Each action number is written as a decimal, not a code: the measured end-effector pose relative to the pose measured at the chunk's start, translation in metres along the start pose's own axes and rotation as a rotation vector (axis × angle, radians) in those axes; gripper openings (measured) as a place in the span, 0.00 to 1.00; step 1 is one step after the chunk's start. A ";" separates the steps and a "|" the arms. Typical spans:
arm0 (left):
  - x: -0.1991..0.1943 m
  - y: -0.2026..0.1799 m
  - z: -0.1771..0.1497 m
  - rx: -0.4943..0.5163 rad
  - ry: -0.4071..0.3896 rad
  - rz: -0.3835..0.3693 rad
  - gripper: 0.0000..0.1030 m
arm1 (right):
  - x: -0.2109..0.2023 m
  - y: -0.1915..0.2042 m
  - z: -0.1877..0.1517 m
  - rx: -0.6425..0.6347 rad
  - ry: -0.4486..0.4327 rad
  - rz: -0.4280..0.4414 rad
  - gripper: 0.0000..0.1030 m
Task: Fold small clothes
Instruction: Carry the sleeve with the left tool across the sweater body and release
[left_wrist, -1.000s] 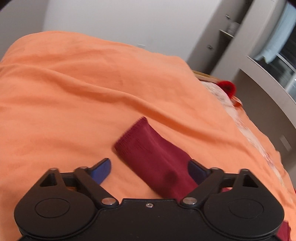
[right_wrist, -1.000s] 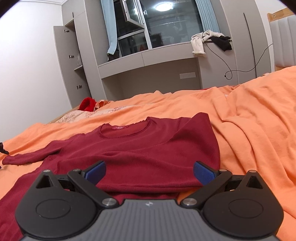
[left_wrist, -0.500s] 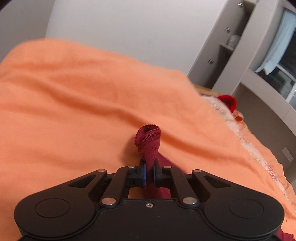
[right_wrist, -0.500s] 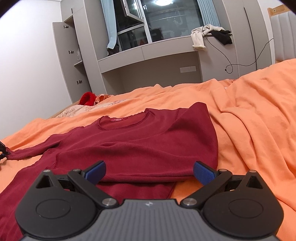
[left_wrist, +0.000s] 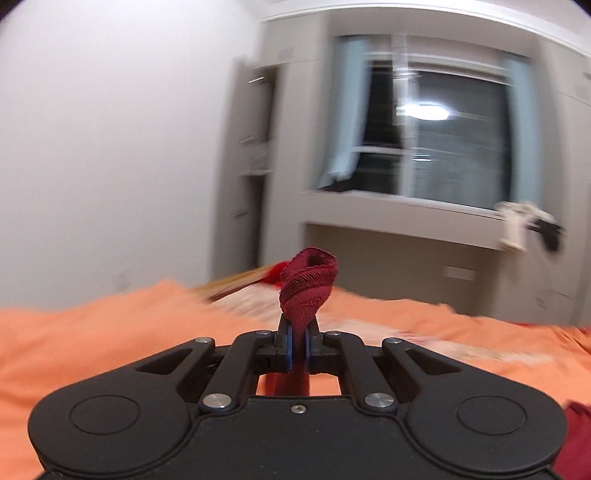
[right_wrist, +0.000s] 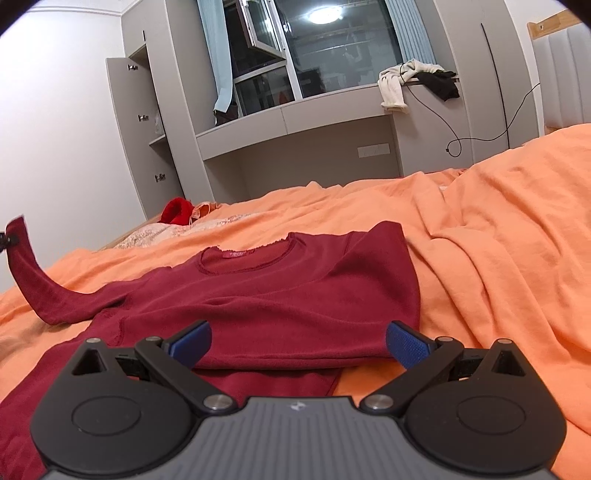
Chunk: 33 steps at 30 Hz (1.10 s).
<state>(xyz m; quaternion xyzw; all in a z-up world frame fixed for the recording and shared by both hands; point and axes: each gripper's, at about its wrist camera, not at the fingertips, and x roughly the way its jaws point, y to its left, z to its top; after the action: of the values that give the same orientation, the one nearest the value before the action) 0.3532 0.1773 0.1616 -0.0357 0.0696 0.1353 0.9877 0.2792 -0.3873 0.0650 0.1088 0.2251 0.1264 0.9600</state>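
Observation:
A dark red long-sleeved top lies on the orange bedsheet, its right side folded over the body. My left gripper is shut on the cuff of the left sleeve and holds it up off the bed. In the right wrist view that sleeve rises at the far left, and the left gripper shows only as a black bit at the frame edge. My right gripper is open and empty, low over the top's hem.
A grey desk and cabinets stand past the foot of the bed under a window. A red item and patterned fabric lie at the bed's far edge. White and black clothes hang off the desk. A headboard is at right.
My left gripper closed on the sleeve cuff, then lifted it off the bed and swung toward the window. The right gripper stayed open, almost still.

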 end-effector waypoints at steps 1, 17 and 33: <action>-0.007 -0.017 0.002 0.032 -0.012 -0.036 0.05 | -0.002 0.000 0.001 0.001 -0.004 0.001 1.00; -0.075 -0.233 -0.111 0.302 0.071 -0.496 0.06 | -0.029 -0.025 0.001 0.038 -0.059 -0.053 1.00; -0.121 -0.254 -0.196 0.262 0.169 -0.637 0.06 | -0.033 -0.042 -0.003 0.086 -0.059 -0.094 1.00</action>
<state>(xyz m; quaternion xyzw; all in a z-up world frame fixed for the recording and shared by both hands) 0.2816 -0.1158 -0.0010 0.0603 0.1530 -0.1932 0.9673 0.2574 -0.4362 0.0644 0.1429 0.2069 0.0683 0.9655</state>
